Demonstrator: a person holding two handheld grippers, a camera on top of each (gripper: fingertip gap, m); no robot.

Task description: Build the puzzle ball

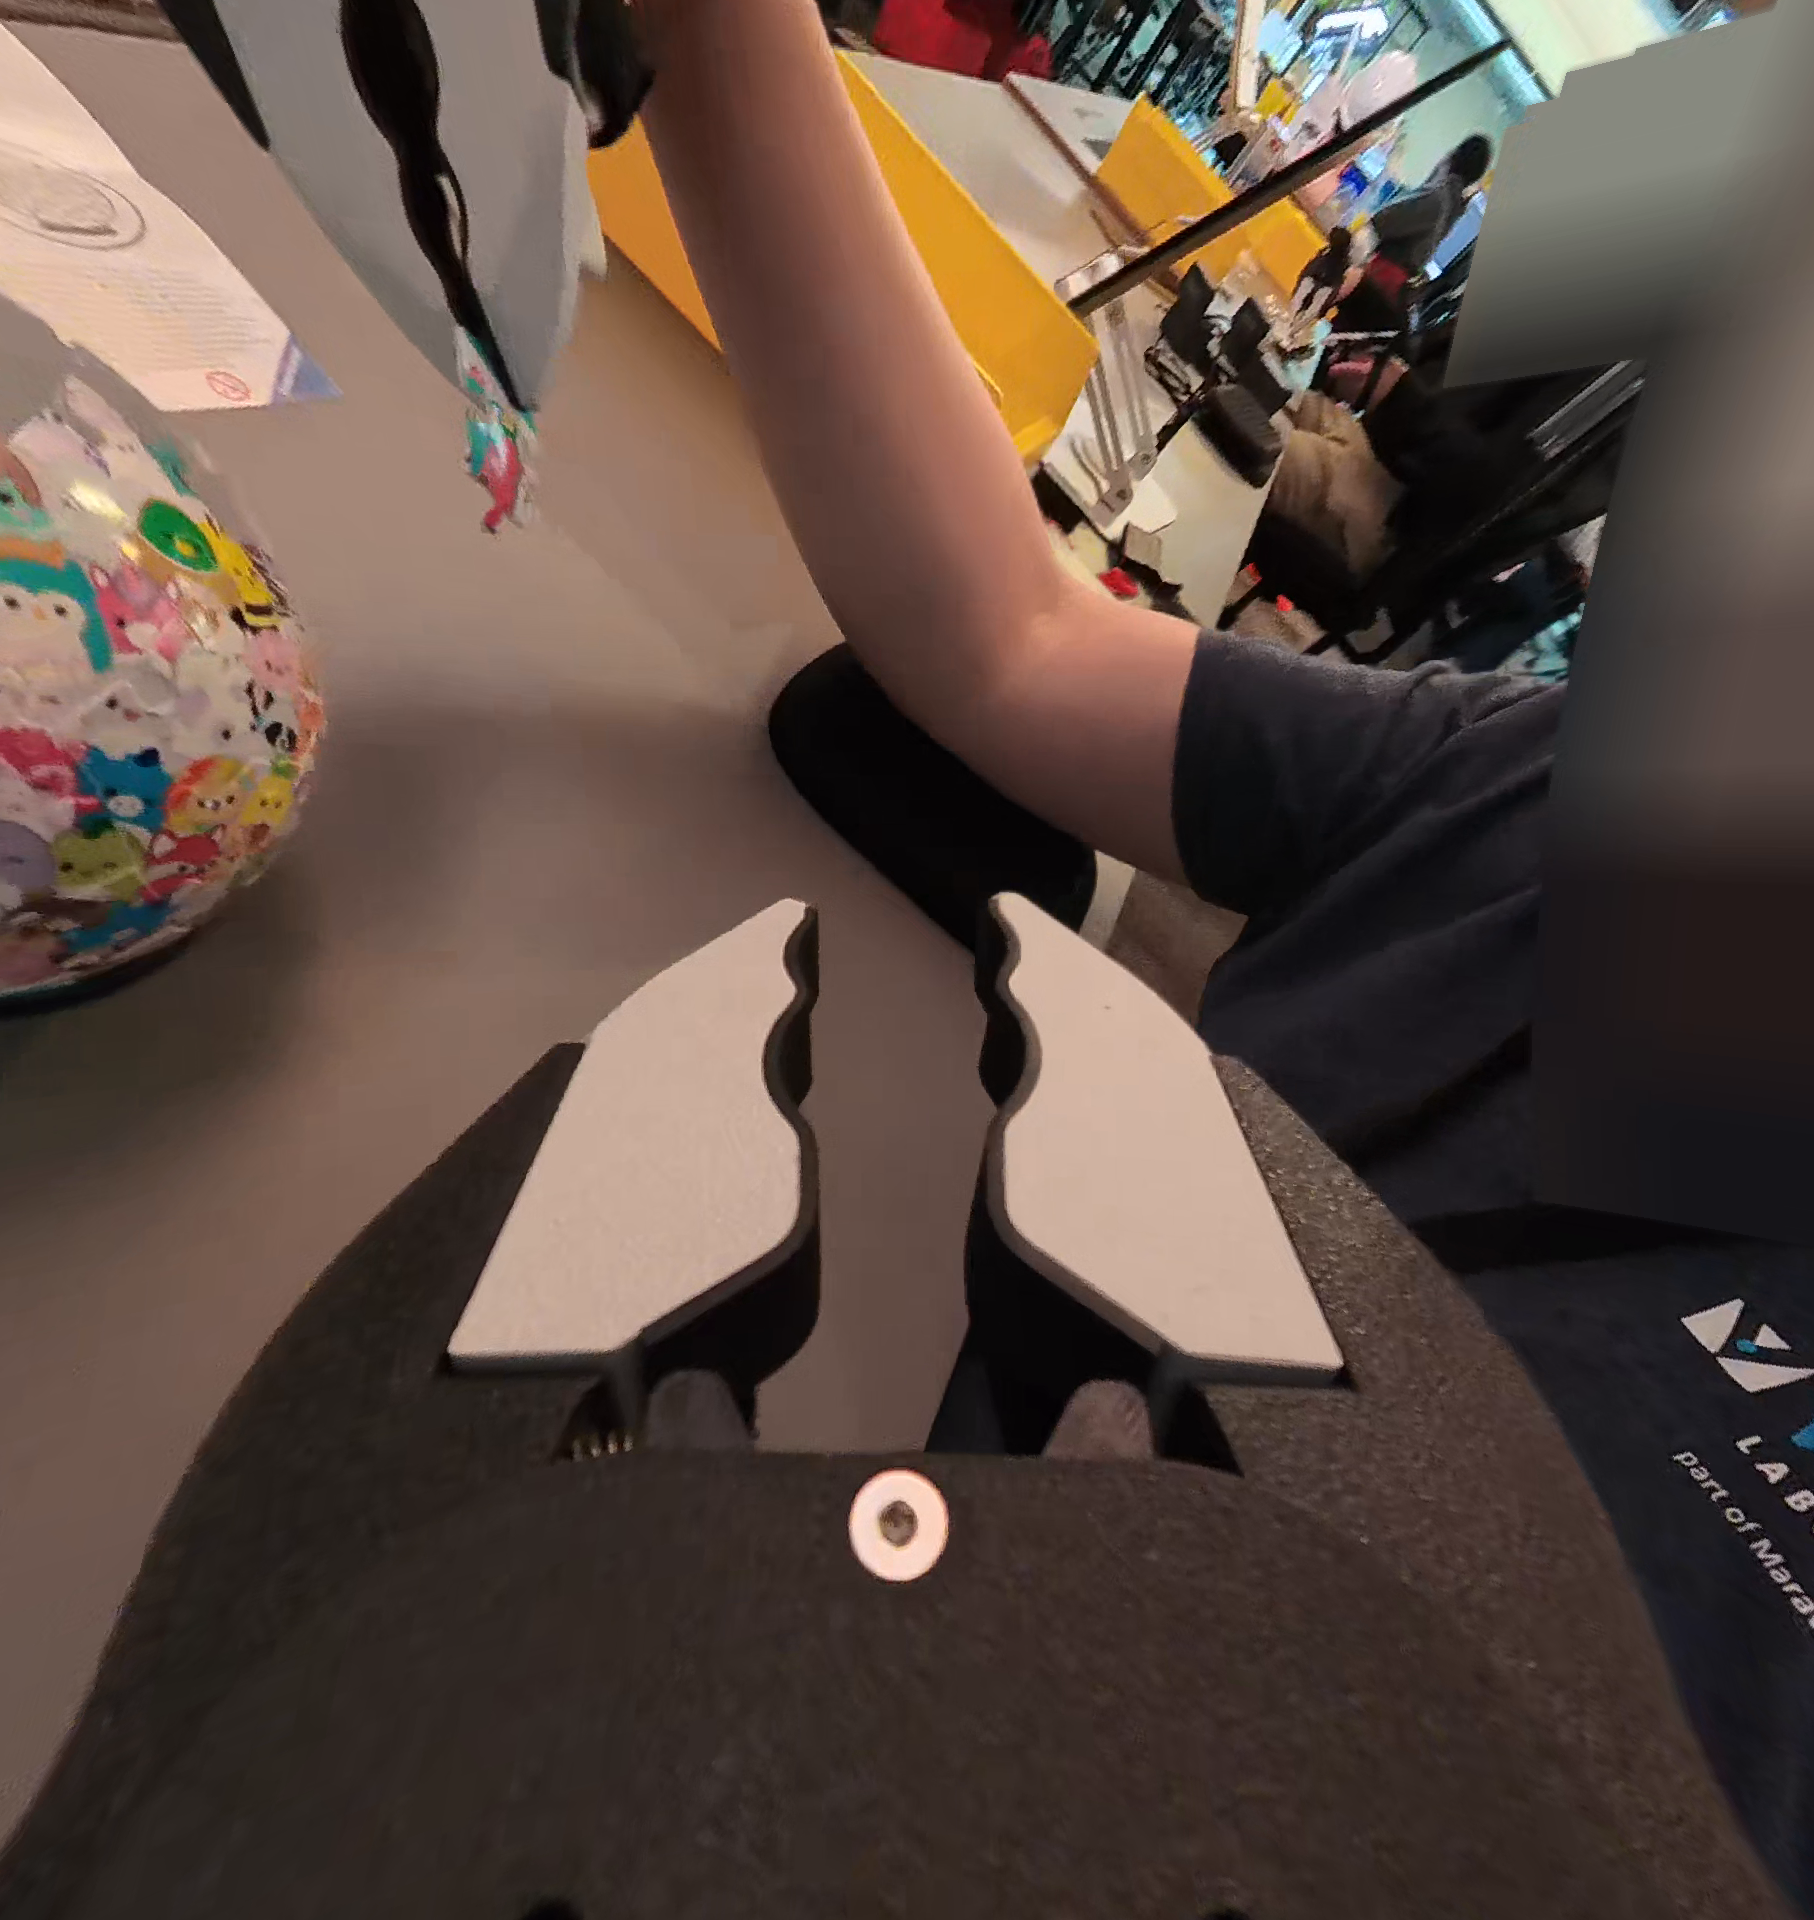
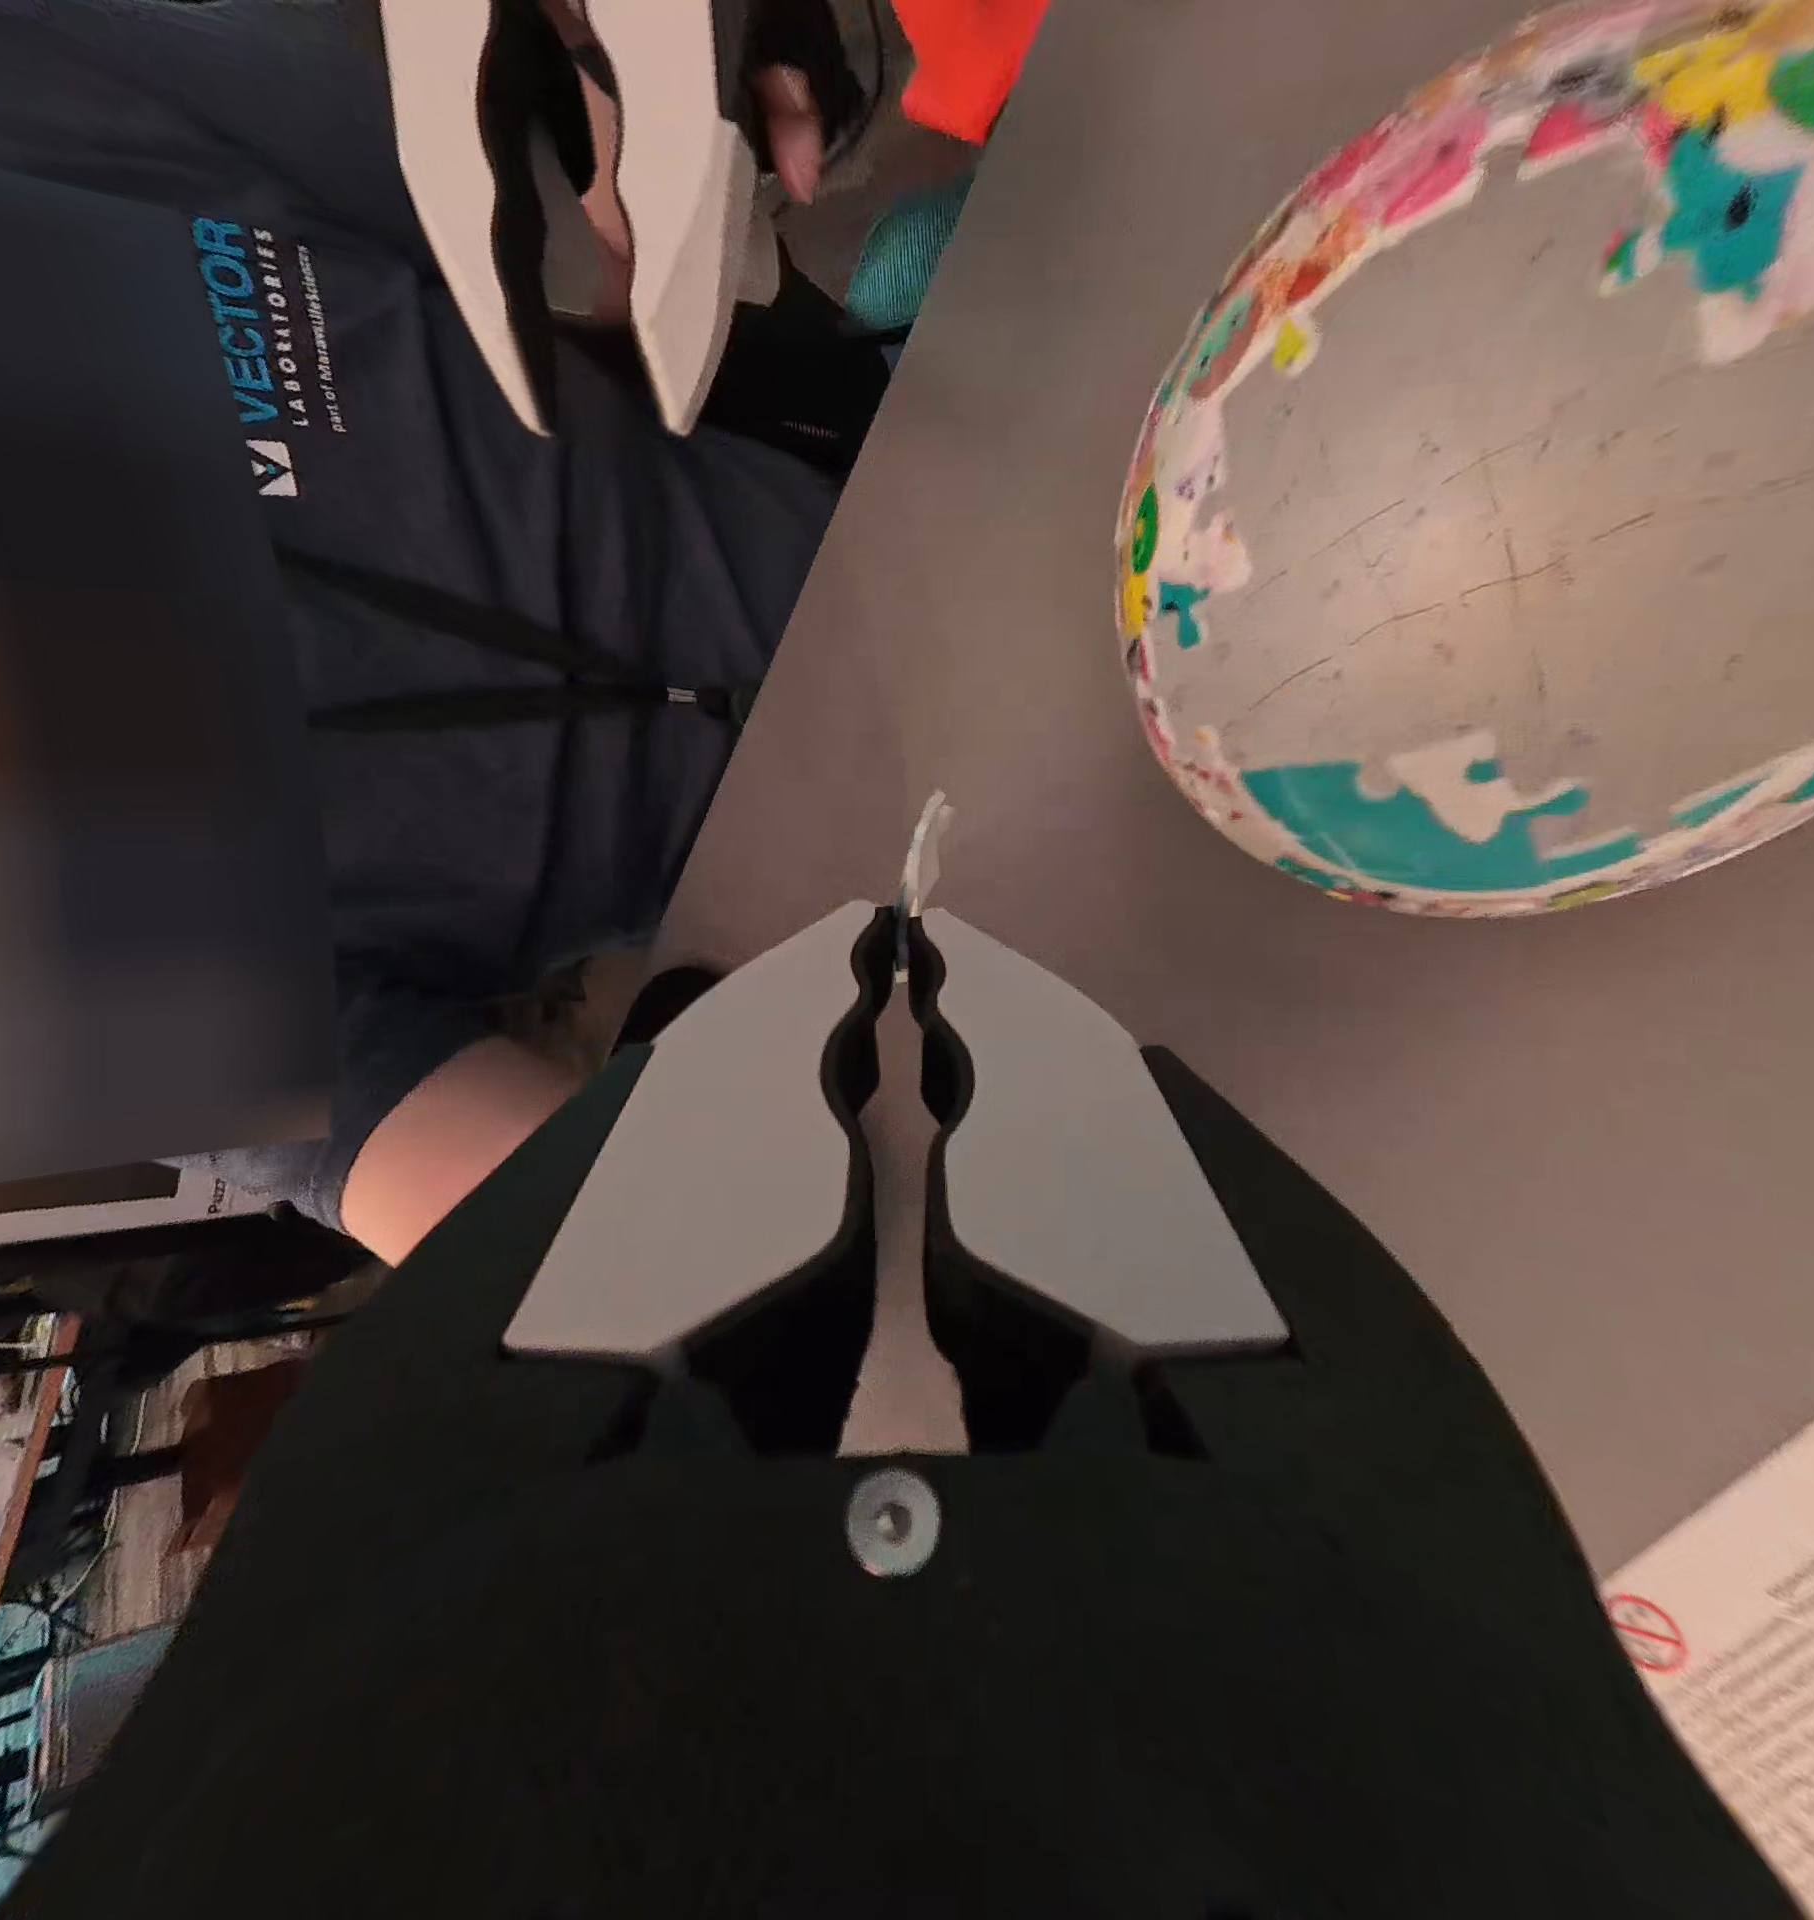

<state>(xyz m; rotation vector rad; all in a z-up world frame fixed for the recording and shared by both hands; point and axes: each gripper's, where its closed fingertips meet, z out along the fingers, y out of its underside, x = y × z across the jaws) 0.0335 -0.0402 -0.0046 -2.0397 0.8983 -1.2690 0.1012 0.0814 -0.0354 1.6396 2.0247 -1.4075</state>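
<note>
Puzzle ball (image 1: 103,727) near printed sheet (image 1: 124,281); table (image 1: 570,644) between.

Soft indoor light falls on my grey table (image 1: 591,727), with faint shadows. The puzzle ball (image 2: 1505,499) smears with motion blur, glossy in places. My wide lens bends everything near the edges.
</note>
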